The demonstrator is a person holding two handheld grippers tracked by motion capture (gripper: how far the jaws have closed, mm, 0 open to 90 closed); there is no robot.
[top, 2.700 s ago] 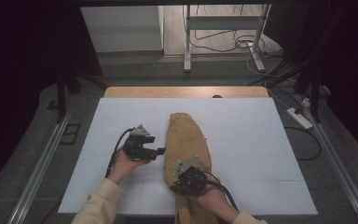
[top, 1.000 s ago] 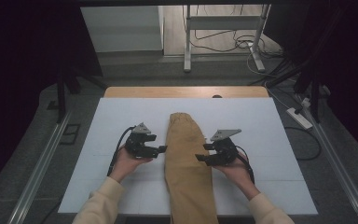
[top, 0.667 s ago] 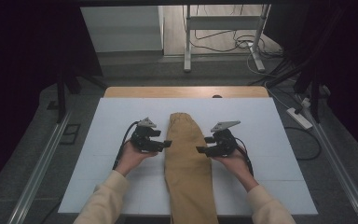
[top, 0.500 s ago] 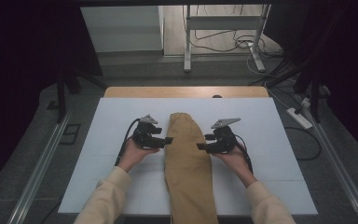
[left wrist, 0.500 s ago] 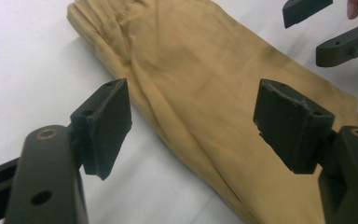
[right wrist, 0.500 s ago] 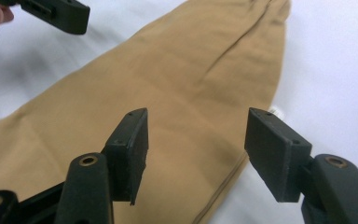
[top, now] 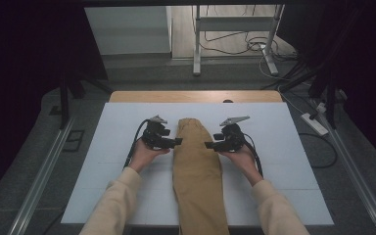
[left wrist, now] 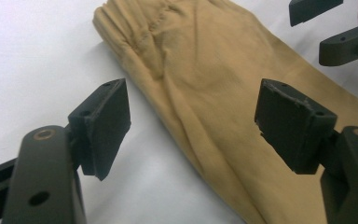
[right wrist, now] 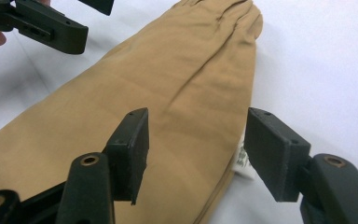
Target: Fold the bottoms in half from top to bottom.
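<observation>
A: Where's the garment?
B: Tan trousers (top: 196,169), folded lengthwise, down the middle of the white tabletop (top: 103,147).

A: Tongs?
B: Left tongs (top: 175,142) and right tongs (top: 210,144) flanking the trousers, both spread, pinching nothing.

A: Left to do?
B: Probably the crosswise fold.

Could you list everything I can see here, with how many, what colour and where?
folded trousers: one, tan, lying lengthwise down the middle of the mat, near end hanging over the front edge
label: one, white, peeking out at the trousers' edge in the right gripper view
mat: one, white, covering most of the table
table: one, wooden, a strip showing beyond the mat
power strip: one, white, on the floor at the right
cables: several, dark, on the floor beyond the table
left gripper: one, black, open, beside the trousers' left edge
right gripper: one, black, open, beside their right edge
sleeves: two, cream, at the bottom
</observation>
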